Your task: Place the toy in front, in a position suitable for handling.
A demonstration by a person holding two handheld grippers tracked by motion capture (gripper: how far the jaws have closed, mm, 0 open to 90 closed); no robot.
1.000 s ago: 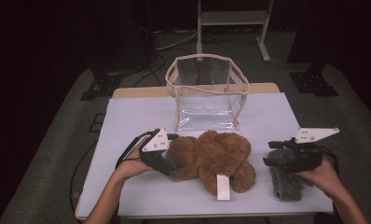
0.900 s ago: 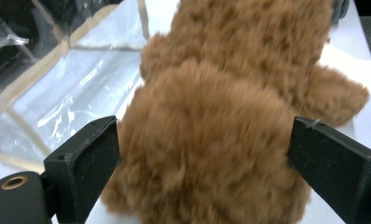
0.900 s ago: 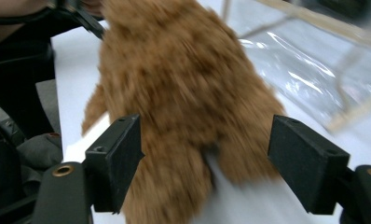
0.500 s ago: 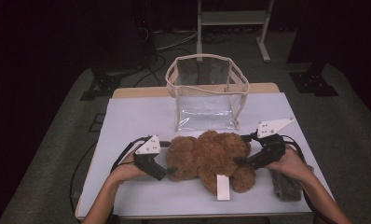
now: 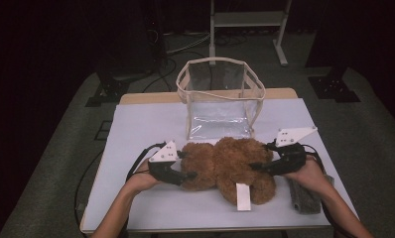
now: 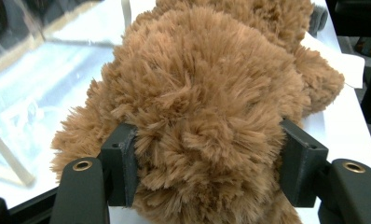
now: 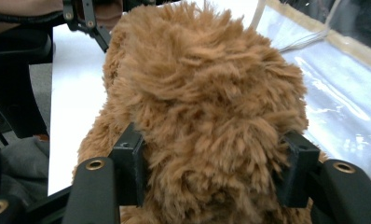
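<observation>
Jaws of both the left gripper point(image 5: 184, 174) and right gripper point(image 5: 257, 165), just closing, clamp the shaggy brown teddy bear point(image 5: 225, 163) from opposite ends, fur bulging between the black pads.

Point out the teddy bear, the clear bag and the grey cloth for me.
teddy bear point(image 5: 225, 163), high view, middle of its body.
clear bag point(image 5: 219, 126), high view, front wall.
grey cloth point(image 5: 304, 198), high view, its bare end near the table edge.
</observation>
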